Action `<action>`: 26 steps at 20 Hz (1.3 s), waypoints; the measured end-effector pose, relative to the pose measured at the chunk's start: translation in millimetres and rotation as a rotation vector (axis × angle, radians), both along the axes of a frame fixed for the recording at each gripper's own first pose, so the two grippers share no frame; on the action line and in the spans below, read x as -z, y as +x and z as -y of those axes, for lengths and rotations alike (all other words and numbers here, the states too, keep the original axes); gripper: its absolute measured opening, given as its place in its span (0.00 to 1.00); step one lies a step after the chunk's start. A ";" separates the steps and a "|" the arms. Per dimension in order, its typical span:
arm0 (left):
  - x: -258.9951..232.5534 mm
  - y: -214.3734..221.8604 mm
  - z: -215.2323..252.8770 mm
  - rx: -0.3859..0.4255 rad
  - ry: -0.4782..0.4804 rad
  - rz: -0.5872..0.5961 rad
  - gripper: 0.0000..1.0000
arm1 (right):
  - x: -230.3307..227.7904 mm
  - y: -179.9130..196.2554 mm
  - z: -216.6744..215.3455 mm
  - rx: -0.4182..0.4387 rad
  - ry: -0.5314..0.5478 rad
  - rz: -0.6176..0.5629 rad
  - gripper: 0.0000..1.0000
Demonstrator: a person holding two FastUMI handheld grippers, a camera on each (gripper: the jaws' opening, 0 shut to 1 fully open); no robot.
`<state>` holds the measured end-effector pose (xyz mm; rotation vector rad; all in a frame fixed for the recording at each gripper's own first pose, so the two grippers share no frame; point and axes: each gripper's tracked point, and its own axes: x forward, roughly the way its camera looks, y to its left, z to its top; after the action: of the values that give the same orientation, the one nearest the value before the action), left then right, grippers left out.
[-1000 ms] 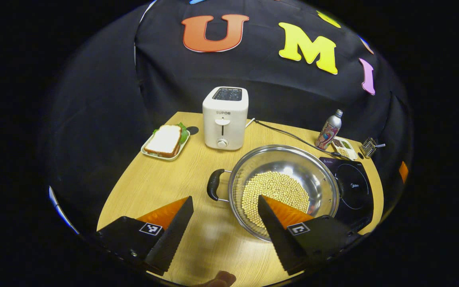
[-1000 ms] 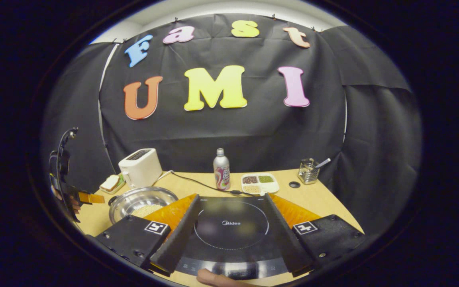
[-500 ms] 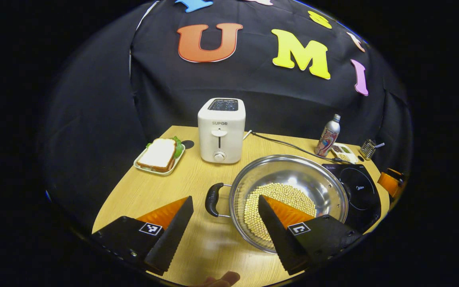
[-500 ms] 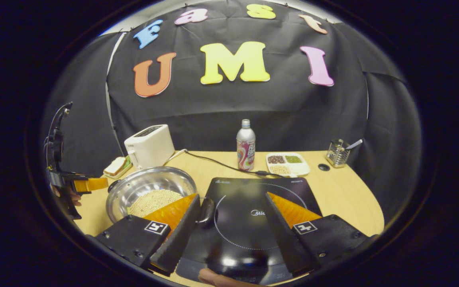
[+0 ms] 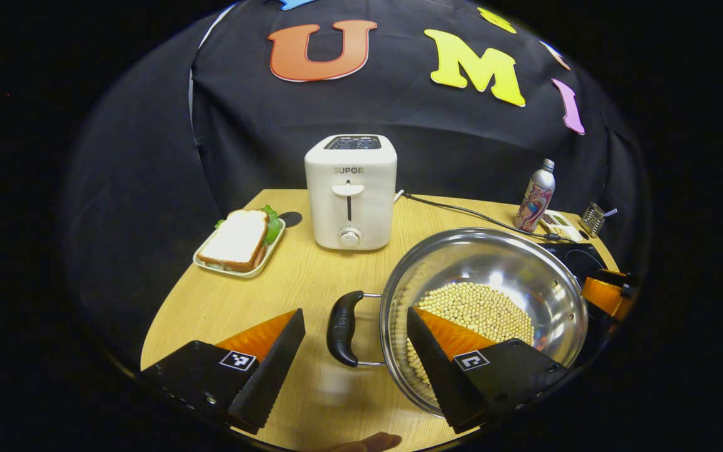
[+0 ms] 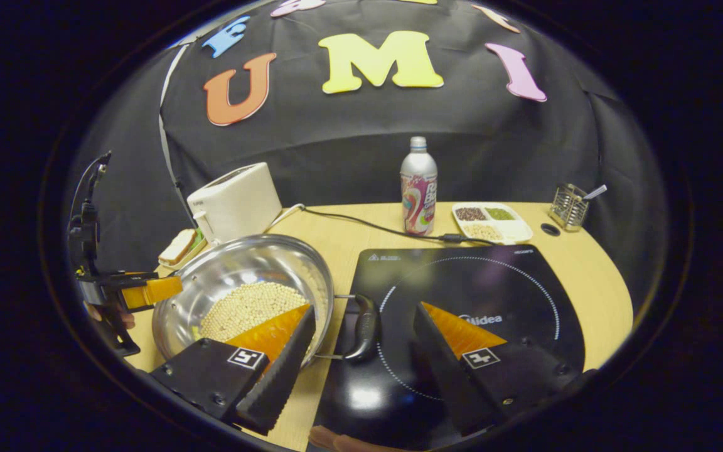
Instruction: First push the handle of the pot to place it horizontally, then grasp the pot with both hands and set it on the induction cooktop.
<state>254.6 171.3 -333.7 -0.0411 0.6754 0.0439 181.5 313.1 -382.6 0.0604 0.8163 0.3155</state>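
The pot (image 5: 484, 307) is the landmark here; it sits on the table (image 5: 286, 289), a wide steel bowl with a layer of pale beans (image 5: 481, 311) in its bottom, just left of the cooktop (image 6: 462, 314) and not yet on it. Left of the pot, beyond its rim, stand the sandwich plate (image 5: 239, 242) and the toaster (image 5: 350, 188), both well apart from it. The left gripper (image 5: 352, 370) hangs low at the pot's left side with its fingers spread wide and nothing between them; the left handle (image 5: 341, 319) lies just ahead of the gap, untouched, while one finger stands in front of the pot's near wall. At the pot's right side the right handle (image 6: 364, 326) reaches out over the cooktop's edge; the right gripper (image 6: 361, 376) is spread as wide, empty, with that handle just ahead of its gap.

As a judgement: the pot is stiff and will not give, but polished steel is slippery, so the rim or wall is a poor place to pinch; the two dark loop handles look like the grips to use, one per gripper, each taken across its thick middle. The beans add weight and roll freely; a tilt would send them to one side or over the low rim, so both sides should rise level together. The handles seem to lie along one line across the pot, which suits a two-sided lift.
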 end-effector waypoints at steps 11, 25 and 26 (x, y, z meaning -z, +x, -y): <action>23.3 8.6 0.4 0.050 0.058 -0.056 0.67 | 23.4 6.2 -14.7 0.016 -0.057 -0.030 0.88; -28.6 -19.9 -7.0 -0.022 0.072 -0.032 0.65 | -43.1 6.8 -19.0 -0.054 0.052 0.030 0.54; -38.2 -22.2 -6.9 -0.030 0.064 -0.023 0.65 | -56.2 8.8 -17.9 -0.062 0.054 0.043 0.51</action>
<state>232.4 178.2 -295.5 0.0110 0.6956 0.0952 190.4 331.0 -326.5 0.0790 0.7682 0.3958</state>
